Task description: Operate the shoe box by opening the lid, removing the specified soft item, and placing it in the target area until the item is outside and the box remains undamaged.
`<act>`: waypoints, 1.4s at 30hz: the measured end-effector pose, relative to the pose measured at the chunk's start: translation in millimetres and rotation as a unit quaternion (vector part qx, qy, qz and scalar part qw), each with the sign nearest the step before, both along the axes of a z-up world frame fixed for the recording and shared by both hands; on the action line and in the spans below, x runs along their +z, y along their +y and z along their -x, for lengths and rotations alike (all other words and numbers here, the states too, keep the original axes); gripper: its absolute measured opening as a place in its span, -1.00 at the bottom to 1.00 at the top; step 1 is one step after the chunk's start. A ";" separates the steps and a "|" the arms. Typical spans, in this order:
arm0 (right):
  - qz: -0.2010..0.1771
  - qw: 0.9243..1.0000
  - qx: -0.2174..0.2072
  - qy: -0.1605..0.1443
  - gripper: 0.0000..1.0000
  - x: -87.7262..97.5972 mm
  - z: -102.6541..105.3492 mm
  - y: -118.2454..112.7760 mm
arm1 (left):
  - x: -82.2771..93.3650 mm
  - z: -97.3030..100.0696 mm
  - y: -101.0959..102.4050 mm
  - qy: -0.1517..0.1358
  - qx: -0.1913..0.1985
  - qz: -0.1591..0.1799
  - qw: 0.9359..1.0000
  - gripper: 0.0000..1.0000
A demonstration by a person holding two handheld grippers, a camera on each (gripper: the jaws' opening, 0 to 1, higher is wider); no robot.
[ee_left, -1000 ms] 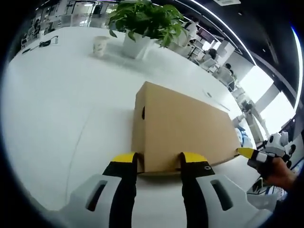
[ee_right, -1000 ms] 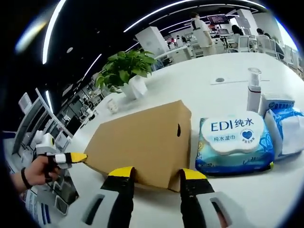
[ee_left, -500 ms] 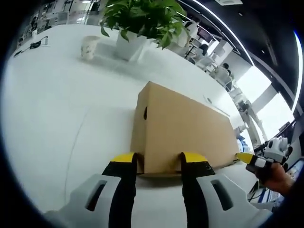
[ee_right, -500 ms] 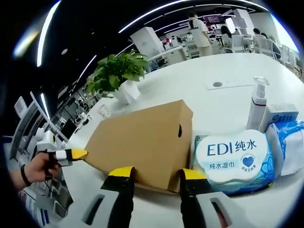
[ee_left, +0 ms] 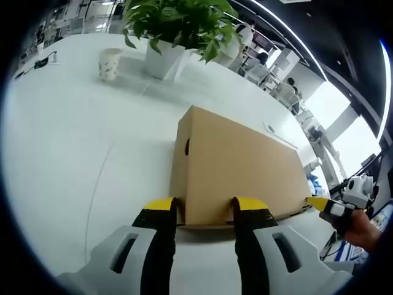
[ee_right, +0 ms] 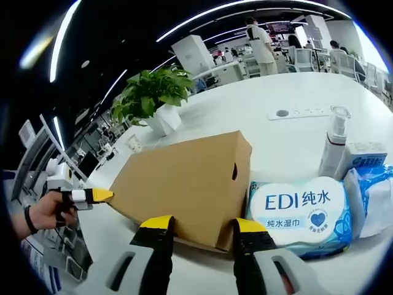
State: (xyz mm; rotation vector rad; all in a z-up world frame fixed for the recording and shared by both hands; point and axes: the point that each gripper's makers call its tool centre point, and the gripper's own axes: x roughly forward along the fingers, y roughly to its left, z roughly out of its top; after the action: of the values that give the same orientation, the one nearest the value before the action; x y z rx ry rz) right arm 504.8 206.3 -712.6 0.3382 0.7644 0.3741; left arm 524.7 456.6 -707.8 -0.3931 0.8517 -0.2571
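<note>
The left gripper (ee_left: 206, 209) has its two yellow-tipped fingers (ee_left: 161, 206) apart, one on each side of the near corner of the box (ee_left: 239, 166). They sit right at the low edge of the box, but I cannot tell if they touch it. The right gripper (ee_right: 206, 226) is the same at the far end: its fingers (ee_right: 250, 226) are apart and stand at the low edge of that end of the box (ee_right: 184, 181).

The box is brown card and lies flat on the white bench (ee_left: 73, 135). Its lid is shut. There is a small dark hole in each end wall. The soft thing that goes out of it cannot be seen.

In the left gripper view, the right gripper (ee_left: 325, 204) pokes in at the far corner of the box, held by a hand (ee_left: 362, 224). In the right gripper view, the left gripper (ee_right: 92, 195) pokes in at the other corner, held by a hand (ee_right: 43, 212).

Just beside the box, touching or nearly so, lies a blue and white pack of wipes (ee_right: 301, 215). Past it stand a pump bottle (ee_right: 334, 144), a small carton (ee_right: 362, 157) and a blue bag (ee_right: 374, 196).

Well behind the box is a green plant (ee_left: 178, 21) in a white pot (ee_left: 161, 58). A paper cup (ee_left: 109, 63) stands near the pot. A white strip (ee_right: 293, 113) lies further off on the bench. Some people are far back in the room.
</note>
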 end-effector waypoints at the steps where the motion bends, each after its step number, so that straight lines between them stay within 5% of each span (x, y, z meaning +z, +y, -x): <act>1: 0.001 1.000 0.001 -0.001 -0.29 0.0 -0.6 -0.3 | 0.4 0.0 -0.3 0.000 0.000 -0.002 1.000 -0.28; 10: 0.009 1.000 0.018 -0.009 -0.22 5.2 5.3 -11.7 | 7.5 6.0 -3.2 -0.018 -0.013 -0.023 0.999 -0.06; 22: 0.022 0.997 -0.027 -0.063 -0.01 34.4 60.6 -105.7 | 24.3 47.1 -1.7 -0.062 -0.028 -0.047 0.997 0.03; 33: 0.033 0.988 -0.099 -0.113 0.18 67.1 123.9 -179.5 | 43.2 86.7 -40.4 -0.107 -0.085 -0.057 0.989 0.08; 42: 0.059 0.984 -0.108 -0.127 0.24 74.2 157.8 -192.2 | 49.3 106.7 -68.3 -0.147 -0.137 -0.079 0.976 0.17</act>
State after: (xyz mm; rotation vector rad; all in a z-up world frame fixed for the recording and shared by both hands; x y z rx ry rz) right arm 346.9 14.1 -638.5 0.2530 0.4917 0.1610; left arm 418.0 388.3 -658.5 -0.0831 0.6277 -0.4873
